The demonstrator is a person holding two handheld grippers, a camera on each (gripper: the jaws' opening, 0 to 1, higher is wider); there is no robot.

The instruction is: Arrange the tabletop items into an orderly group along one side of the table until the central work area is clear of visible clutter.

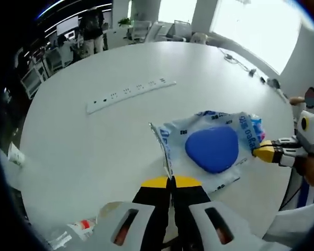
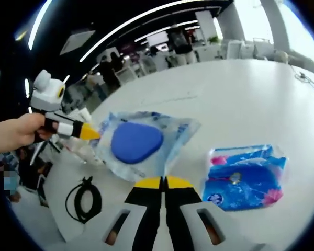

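Both pairs of jaws are pinched shut on the clear packet (image 1: 212, 144) with a blue pad inside, the left gripper (image 1: 171, 180) on one edge, the right gripper (image 2: 164, 181) on the opposite edge, holding it above the white bench (image 1: 94, 151). A blue tissue pack (image 2: 244, 177) lies on the bench near the right gripper, a coiled black cable (image 2: 83, 200) at the bench edge, and a white power strip (image 1: 130, 94) farther off.

Both grippers (image 1: 171, 180) (image 2: 164, 182) closed, facing.
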